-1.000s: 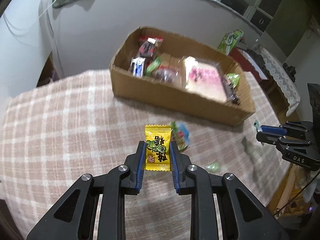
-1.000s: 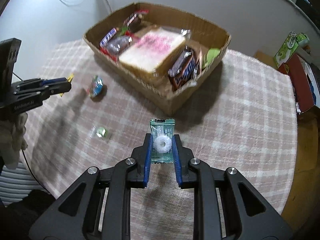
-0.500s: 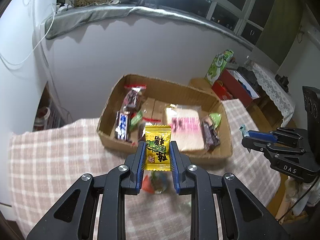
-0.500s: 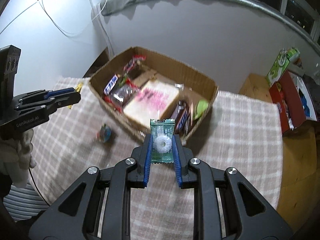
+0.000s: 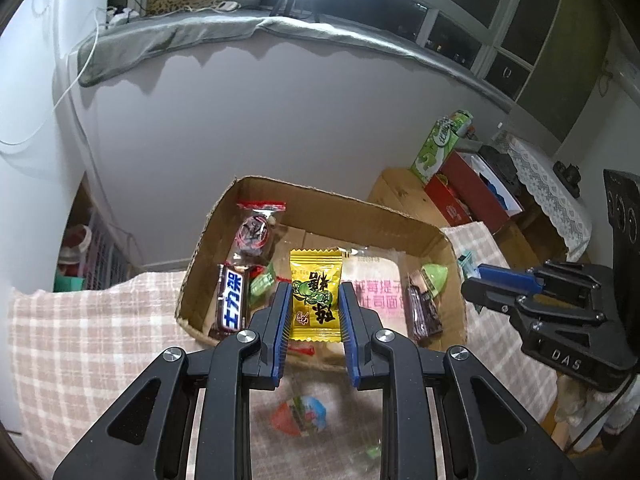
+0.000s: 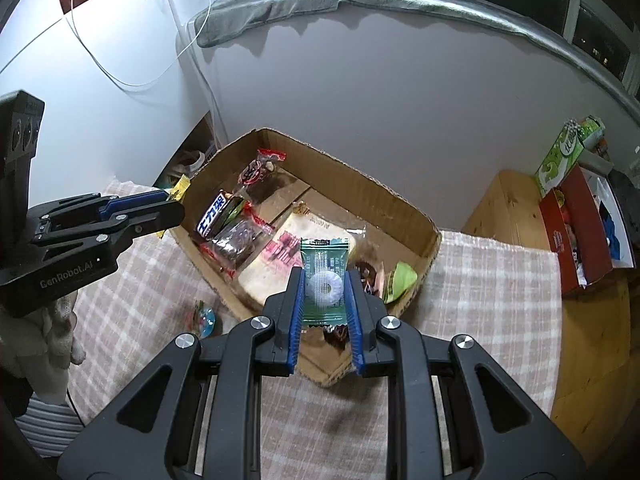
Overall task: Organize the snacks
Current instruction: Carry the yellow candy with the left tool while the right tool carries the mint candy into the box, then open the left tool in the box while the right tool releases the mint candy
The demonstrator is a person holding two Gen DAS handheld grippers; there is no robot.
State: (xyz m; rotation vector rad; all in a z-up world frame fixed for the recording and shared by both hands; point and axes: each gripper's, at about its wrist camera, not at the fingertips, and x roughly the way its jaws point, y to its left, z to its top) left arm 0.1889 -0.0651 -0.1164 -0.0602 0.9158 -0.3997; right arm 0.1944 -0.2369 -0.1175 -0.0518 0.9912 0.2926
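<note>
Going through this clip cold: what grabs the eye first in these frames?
The yellow candy packet clamped in the left gripper, and the green ring-mint packet clamped in the right gripper, both held near the cardboard box of snacks. A colourful candy lies on the checked tablecloth beside the box.

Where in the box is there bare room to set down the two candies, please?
Bare cardboard shows at the back of the box, between the red-topped bag and the far wall, and behind the bread pack. The left side and right front corner are crowded with bars and wrappers.
</note>
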